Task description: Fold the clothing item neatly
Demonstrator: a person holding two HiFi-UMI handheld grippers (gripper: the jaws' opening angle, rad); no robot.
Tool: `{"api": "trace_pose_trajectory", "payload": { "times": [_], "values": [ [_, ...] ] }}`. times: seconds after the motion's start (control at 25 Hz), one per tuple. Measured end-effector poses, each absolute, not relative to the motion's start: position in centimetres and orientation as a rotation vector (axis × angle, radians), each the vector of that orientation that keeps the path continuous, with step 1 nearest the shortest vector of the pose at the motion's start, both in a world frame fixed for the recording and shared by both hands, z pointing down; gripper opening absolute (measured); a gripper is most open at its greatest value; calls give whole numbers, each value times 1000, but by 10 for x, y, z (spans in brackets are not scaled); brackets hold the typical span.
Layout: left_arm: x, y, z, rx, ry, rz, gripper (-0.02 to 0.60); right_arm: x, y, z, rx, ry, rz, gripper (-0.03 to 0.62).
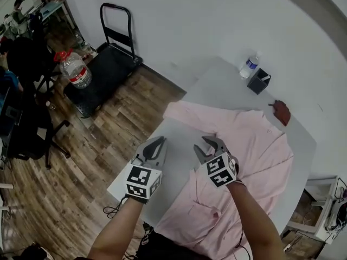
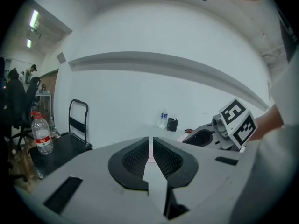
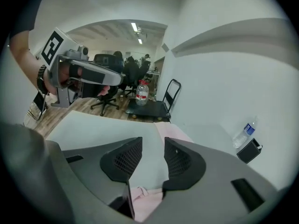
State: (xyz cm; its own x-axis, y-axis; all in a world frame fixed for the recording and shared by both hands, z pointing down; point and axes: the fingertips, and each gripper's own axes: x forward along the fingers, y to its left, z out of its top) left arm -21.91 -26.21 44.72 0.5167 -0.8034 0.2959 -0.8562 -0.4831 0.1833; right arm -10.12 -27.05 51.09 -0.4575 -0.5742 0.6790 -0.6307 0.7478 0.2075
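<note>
A pink long-sleeved shirt lies spread on the grey table, one sleeve reaching toward the table's left edge. My left gripper hangs above the bare table left of the shirt, jaws shut with nothing between them. My right gripper hovers over the shirt near the sleeve's base. Its jaws stand apart and hold nothing. Pink cloth shows below them. The two grippers are side by side, a short way apart.
A water bottle, a black box and a small brown item sit at the table's far side. On the wooden floor to the left stand a black cart with a large bottle, and office chairs.
</note>
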Motion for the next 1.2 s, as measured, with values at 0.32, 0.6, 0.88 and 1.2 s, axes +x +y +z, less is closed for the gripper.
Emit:
{"api": "trace_pose_trajectory", "payload": {
  "times": [0.32, 0.6, 0.88, 1.2],
  "values": [
    [-249, -267, 464, 2387, -1344, 224, 6, -126, -300, 523, 901, -2154, 134, 103],
    [-287, -337, 513, 2413, -1324, 203, 6, -174, -390, 574, 833, -2015, 64, 84],
    [-293, -383, 567, 2377, -1214, 226, 8, -176, -425, 632, 716, -1824, 63, 75],
    [-266, -405, 605, 2357, -1064, 258, 108, -182, -424, 624, 716, -1804, -133, 25]
  ]
}}
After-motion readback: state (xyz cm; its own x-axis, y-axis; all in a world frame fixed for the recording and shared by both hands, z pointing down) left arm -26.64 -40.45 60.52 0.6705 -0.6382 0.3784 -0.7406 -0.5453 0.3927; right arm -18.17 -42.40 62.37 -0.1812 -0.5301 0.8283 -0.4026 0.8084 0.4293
